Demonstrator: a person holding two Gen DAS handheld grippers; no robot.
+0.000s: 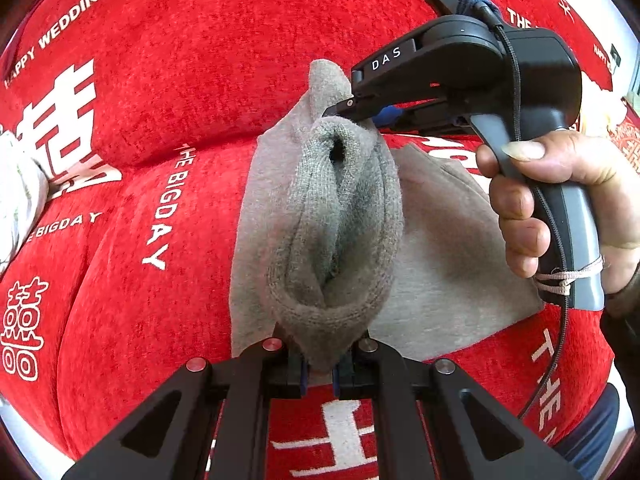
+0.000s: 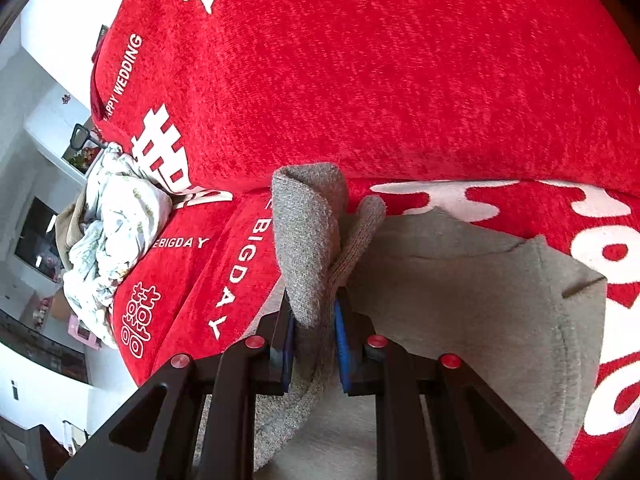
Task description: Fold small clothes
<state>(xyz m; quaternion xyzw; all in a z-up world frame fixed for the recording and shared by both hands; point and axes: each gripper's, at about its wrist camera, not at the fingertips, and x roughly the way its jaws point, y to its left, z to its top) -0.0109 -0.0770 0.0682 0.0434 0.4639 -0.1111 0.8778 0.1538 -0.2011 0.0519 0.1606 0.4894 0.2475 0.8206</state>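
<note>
Both clamped on grey garment (image 1: 332, 216): left gripper (image 1: 320, 368) pinching bunched ribbed hem, right gripper (image 2: 316, 344) on far fold, lifted off red sofa cover (image 2: 400, 80). Open red cover w/ room left of left gripper. Only right cam: crumpled floral cloth (image 2: 112, 232) far left; only left cam: hand (image 1: 560, 200) on handle.

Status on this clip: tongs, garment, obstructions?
Left tongs and right tongs shut on grey knitted sock. Flat grey cloth beneath. Nothing blocking.
</note>
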